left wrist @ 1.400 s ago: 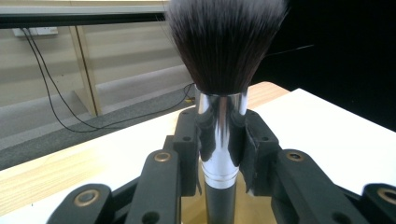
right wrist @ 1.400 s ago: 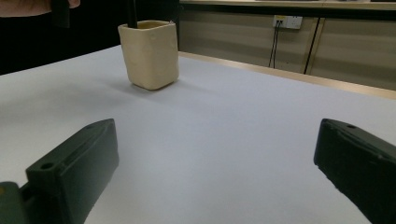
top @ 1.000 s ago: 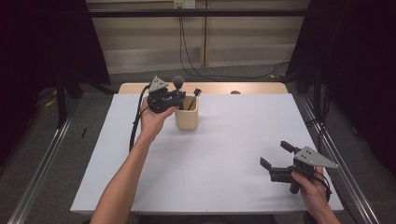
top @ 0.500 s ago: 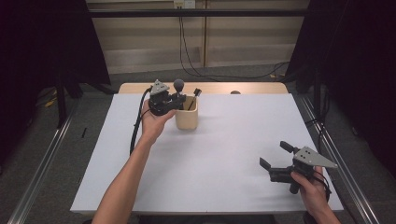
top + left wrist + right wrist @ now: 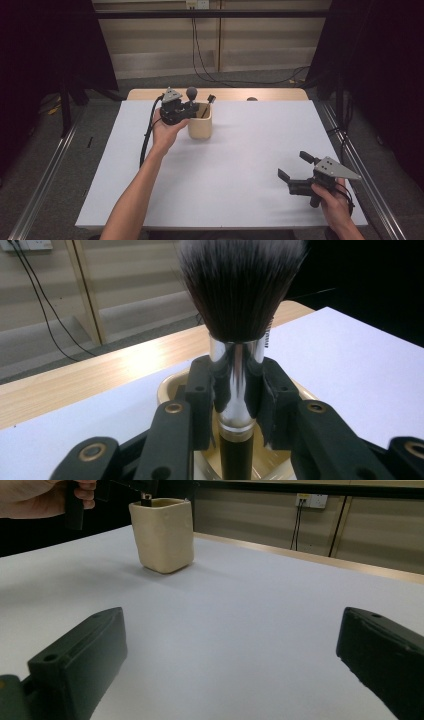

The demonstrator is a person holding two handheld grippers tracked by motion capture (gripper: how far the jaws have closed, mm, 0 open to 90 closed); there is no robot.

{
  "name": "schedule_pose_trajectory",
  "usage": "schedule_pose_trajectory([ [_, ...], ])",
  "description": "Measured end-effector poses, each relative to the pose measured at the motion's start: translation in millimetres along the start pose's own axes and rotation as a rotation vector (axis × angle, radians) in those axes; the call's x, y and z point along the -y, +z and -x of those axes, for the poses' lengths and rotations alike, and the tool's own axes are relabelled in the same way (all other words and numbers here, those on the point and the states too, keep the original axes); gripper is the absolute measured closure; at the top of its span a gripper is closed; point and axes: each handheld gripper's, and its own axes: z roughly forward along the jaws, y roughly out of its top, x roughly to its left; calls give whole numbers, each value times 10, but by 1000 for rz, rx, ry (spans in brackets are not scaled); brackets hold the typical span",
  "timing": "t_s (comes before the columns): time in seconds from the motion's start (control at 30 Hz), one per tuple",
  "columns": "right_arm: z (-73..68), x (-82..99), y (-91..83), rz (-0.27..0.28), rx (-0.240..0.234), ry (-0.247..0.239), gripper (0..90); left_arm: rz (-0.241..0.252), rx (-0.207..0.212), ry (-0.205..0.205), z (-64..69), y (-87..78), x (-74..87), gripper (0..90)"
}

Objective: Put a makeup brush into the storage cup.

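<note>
I have the left gripper up at the far side of the white table, its jaws pinched tight on the shiny metal collar of a makeup brush. In the left gripper view the brush stands upright between my jaws, the dark bristle head fanning out above them and the black handle dropping below them into the cream cup. The cup's rim sits directly under and behind the jaws, so the brush handle is inside the cup's opening; I cannot tell whether its end touches the bottom. From the high view the cup stands just beside my left gripper, on the side toward the table's middle, and a second dark-tipped tool leans out of its far corner.

My right gripper is well apart from all that, at the near right corner of the table, held low over the surface. Its jaws are spread wide with nothing between them; in the right gripper view I see bare white tabletop in the gap, and the cup far ahead and off toward the left jaw, with my left hand beside it at the top edge.
</note>
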Motion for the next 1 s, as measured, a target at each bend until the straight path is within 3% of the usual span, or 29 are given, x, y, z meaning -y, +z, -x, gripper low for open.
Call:
schedule_pose_trajectory([
  [0.47,-1,1,2,-1,-1,-3,0,-12,-21,0,-24,8,30,659],
  [0.73,0,1,-1,0,0,1,0,8,-62,-17,-27,-16,26,423],
  [1.0,16,7,10,-2,3,7,0,30,-61,-60,-61,-44,29,187],
])
